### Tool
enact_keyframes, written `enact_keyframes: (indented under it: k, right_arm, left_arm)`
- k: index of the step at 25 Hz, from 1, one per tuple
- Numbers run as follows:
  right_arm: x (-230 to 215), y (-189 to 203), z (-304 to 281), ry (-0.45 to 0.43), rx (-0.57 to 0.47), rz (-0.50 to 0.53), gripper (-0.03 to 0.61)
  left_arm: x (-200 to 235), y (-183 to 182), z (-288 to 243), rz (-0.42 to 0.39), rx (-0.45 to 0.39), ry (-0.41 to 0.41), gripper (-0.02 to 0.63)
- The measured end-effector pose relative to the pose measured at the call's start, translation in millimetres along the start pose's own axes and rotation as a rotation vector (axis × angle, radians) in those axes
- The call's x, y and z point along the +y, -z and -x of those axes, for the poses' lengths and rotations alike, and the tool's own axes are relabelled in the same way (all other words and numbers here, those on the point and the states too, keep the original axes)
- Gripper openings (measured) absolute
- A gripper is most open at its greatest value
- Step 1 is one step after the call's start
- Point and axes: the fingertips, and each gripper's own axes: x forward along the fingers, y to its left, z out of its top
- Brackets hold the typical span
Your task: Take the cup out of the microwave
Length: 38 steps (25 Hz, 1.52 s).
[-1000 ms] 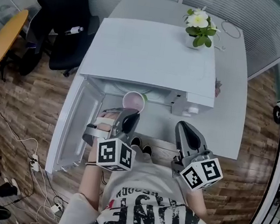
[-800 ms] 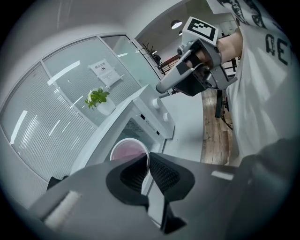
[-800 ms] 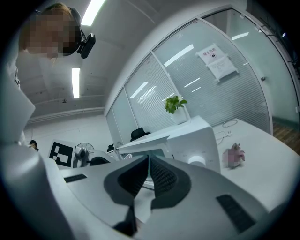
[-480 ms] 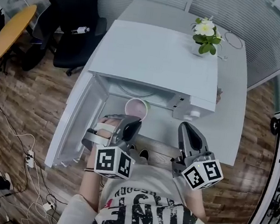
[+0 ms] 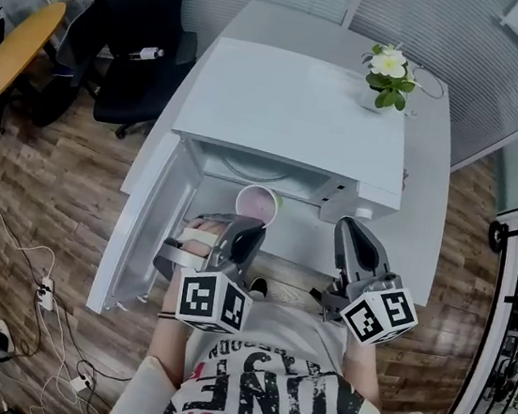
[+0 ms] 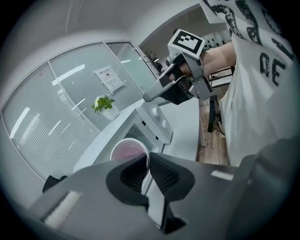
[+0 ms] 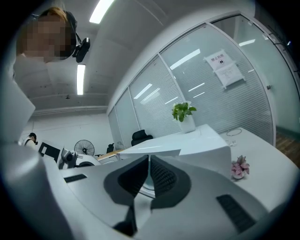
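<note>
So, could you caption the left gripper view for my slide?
Left gripper shut on the cup rim, in front of the microwave.

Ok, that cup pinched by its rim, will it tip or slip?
The cup looks stiff: its rim is round where the left gripper pinches it. Gripped on one wall only, it could tilt or swing. Its smooth wall may slip.

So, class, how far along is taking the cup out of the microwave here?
Done: the door of the microwave stands open, and the left hand-held gripper is shut on the rim of the cup. In hand: the cup hangs at the microwave's mouth, just past its top front edge. Left: probably carrying it clear and setting it on the table. The right hand-held gripper is shut and empty.
</note>
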Motion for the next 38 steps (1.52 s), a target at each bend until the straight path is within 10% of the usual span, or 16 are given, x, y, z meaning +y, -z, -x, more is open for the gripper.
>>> enact_keyframes:
  k: [38]
  right_arm:
    - [20.2, 2.7, 16.7, 0.122, -0.014, -0.006, 0.021]
  left_arm:
    - [-20.9, 2.1, 9.2, 0.006, -0.103, 0.142, 0.031]
